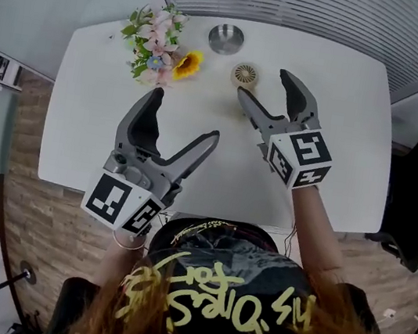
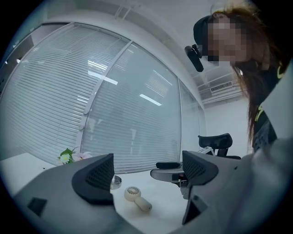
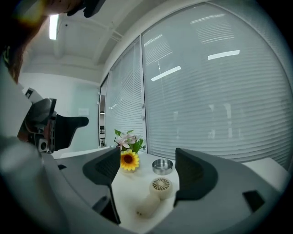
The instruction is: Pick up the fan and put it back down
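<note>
Spanning the head view, the white rectangular bench [image 1: 340, 144] carries everything. The left gripper [image 1: 186, 112] and right gripper [image 1: 263, 82] hover over it, jaws wide apart and empty. Toward the far edge sit a pink-and-yellow flower bouquet [image 1: 160, 43], a round steel bowl [image 1: 226, 38] and the small cream handheld fan [image 1: 245, 74], lying flat just ahead of the right jaws.
</note>
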### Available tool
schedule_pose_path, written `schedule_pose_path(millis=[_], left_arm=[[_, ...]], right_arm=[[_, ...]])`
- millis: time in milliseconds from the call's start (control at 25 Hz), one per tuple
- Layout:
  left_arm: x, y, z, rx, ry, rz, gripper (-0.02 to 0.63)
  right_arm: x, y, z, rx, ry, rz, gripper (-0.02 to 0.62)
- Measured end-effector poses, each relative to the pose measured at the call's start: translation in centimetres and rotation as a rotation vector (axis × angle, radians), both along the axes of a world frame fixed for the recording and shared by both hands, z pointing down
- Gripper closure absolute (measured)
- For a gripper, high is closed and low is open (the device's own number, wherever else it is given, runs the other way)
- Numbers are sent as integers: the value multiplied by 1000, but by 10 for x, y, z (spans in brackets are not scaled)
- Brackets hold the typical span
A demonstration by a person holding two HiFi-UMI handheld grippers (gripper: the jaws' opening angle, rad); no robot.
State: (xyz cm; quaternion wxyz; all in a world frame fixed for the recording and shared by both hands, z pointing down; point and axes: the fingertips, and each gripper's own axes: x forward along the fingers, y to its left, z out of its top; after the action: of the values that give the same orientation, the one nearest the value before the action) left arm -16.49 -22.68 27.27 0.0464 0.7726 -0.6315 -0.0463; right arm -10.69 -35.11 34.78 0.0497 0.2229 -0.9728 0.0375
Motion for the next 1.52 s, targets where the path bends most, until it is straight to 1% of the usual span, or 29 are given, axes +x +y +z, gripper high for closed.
schedule_pose_path(millis=[200,480,760,960,1000,1040,1120,1160,1240,1280,1320,1360,1400,1440,1520], left_arm=[[13,0,-5,11,-9,15,137],[30,3,-2,23,-9,18,137],[41,4,1,34,-2,15,137],[50,4,3,35,-11,26,140],[53,4,3,35,-18,34,153],[56,4,3,36,-24,43,180],[61,5,3,42,-29,57,246],[62,6,2,45,-29,59,264],[64,6,2,48,-35,60,282],[66,6,2,49,-41,64,297],[67,7,1,52,-46,68,328],[68,7,0,54,-50,73,362],[69,8,0,56,-53,78,385],[71,8,0,57,-56,85,399],[73,8,1,57,-63,95,431]], right_arm=[[25,17,-26,65,-44,-4,238],[62,38,-47,118,-81,-17,238],[95,50,-59,145,-117,-3,238],[105,51,-59,147,-127,-10,239],[105,53,-58,151,-125,-19,241],[105,55,-57,155,-123,-31,241],[105,60,-57,159,-122,-53,247],[106,62,-57,155,-129,-57,271],[109,65,-59,142,-153,-53,381],[109,67,-60,140,-160,-54,407],[109,68,-60,142,-160,-56,414],[109,69,-61,145,-159,-58,439],[109,70,-61,148,-158,-58,482],[108,71,-61,148,-160,-57,516],[107,73,-60,146,-163,-58,551]])
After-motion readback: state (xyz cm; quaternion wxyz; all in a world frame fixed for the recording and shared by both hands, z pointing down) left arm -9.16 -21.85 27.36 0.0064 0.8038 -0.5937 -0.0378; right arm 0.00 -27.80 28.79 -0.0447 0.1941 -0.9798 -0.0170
